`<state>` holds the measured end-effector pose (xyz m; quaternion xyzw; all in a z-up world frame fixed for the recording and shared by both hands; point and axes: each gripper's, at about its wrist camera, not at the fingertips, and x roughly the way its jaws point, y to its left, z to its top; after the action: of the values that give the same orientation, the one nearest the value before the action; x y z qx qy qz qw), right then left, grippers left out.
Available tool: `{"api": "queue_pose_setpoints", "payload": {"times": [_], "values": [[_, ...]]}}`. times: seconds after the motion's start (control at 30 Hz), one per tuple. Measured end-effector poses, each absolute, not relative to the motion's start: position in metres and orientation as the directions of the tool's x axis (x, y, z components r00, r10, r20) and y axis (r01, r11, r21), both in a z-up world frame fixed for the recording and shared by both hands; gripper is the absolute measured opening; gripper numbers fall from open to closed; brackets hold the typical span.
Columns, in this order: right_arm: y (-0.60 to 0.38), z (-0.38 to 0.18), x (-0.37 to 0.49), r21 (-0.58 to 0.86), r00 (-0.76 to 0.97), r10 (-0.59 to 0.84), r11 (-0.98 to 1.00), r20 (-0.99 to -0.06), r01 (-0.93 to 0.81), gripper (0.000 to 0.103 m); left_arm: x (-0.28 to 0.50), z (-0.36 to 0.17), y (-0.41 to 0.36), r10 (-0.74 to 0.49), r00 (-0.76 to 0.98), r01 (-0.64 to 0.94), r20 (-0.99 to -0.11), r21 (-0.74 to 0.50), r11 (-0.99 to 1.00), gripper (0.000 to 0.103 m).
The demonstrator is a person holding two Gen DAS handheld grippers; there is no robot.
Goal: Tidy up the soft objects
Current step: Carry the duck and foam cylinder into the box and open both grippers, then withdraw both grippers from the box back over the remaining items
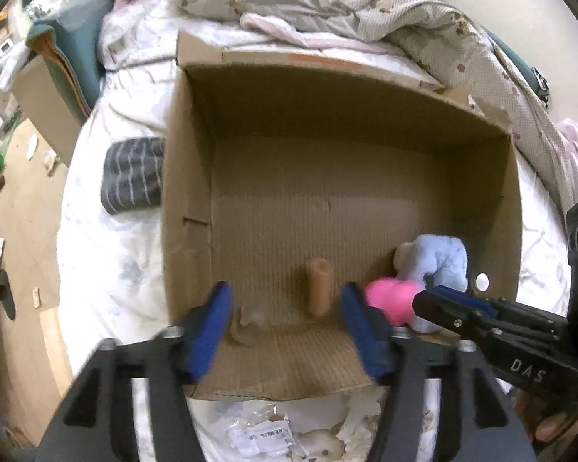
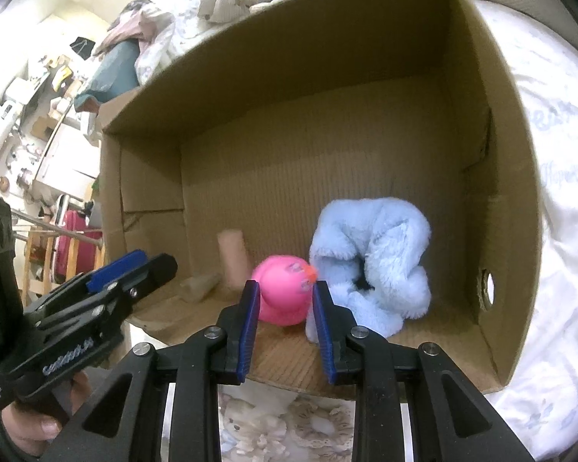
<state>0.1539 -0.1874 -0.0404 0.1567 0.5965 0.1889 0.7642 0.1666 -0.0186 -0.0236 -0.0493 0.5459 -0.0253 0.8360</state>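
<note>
- Right wrist view: the right hand-held gripper (image 2: 285,300) is bracketing the pink plush toy (image 2: 281,292) with its pads close on either side; contact cannot be confirmed, so whether the toy is being gripped or has just been let go cannot be told.
- The pink plush toy is lying inside the cardboard box (image 2: 512,208), at its near edge, touching the light blue fleece item (image 2: 373,261).
- Left wrist view: the left hand-held gripper (image 1: 285,327) is standing wide apart and holding nothing, hovering over the near edge of the box.
- Risk: the toy is sitting near the open front flap; pulling the pads back while they are dragging on the plush is likely to roll it out onto the bed (image 1: 108,269).
- Risk: both hand-held grippers are working close together at the same edge; a sideways move is likely to make them collide.
- Risk: the tan cylindrical item (image 1: 320,288) is lying between them and may be knocked.
- Hidden: motion blur is smearing the toy and the cylinder; the cylinder's identity cannot be determined.
- Hidden: the striped dark socks (image 1: 133,175) outside the box are being partly covered by its wall.
</note>
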Motion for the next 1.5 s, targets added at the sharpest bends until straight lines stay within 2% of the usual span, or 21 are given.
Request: {"api": "queue_pose_setpoints", "payload": {"times": [0.07,0.13,0.17,0.2,0.5,0.73,0.9,1.07,1.23,1.5], "values": [[-0.191,-0.035,0.153,0.475,0.233,0.485,0.874,-0.843,-0.101,0.033,0.165,-0.018,-0.019,-0.098,0.413,-0.008,-0.906,-0.111,0.994,0.061],[-0.194,-0.028,0.152,0.476,0.264,0.483,0.874,-0.835,-0.094,0.058,0.163,-0.014,-0.017,-0.096,0.417,-0.014,-0.904,-0.112,0.994,0.061],[-0.197,-0.023,0.151,0.476,0.288,0.48,0.875,-0.829,-0.088,0.077,0.161,-0.011,-0.016,-0.092,0.421,-0.018,-0.902,-0.11,0.994,0.061],[-0.2,-0.018,0.15,0.477,0.313,0.478,0.875,-0.821,-0.084,0.078,0.159,-0.008,-0.013,-0.077,0.427,-0.033,-0.901,-0.101,0.994,0.061],[-0.208,0.003,0.138,0.459,0.361,0.46,0.883,-0.811,-0.094,0.078,0.14,0.013,-0.001,-0.035,0.497,-0.076,-0.867,-0.084,0.994,0.063],[-0.211,0.012,0.122,0.432,0.38,0.437,0.896,-0.815,-0.104,0.079,0.121,0.022,0.007,-0.021,0.511,-0.092,-0.859,-0.079,0.993,0.085],[-0.212,0.027,0.107,0.386,0.44,0.404,0.913,-0.802,-0.134,0.079,0.108,0.021,0.012,-0.041,0.478,-0.1,-0.877,-0.101,0.99,0.09],[-0.219,0.038,0.093,0.37,0.48,0.382,0.921,-0.79,-0.123,0.078,0.091,0.029,0.014,-0.05,0.502,-0.097,-0.863,-0.114,0.989,0.101],[-0.24,0.041,0.084,0.378,0.509,0.352,0.924,-0.785,-0.056,0.079,0.078,0.028,0.013,-0.049,0.5,-0.093,-0.864,-0.11,0.99,0.101],[-0.237,0.035,0.063,0.381,0.483,0.355,0.923,-0.8,-0.048,0.079,0.061,0.021,0.014,-0.045,0.48,-0.104,-0.876,-0.107,0.989,0.101]]}}
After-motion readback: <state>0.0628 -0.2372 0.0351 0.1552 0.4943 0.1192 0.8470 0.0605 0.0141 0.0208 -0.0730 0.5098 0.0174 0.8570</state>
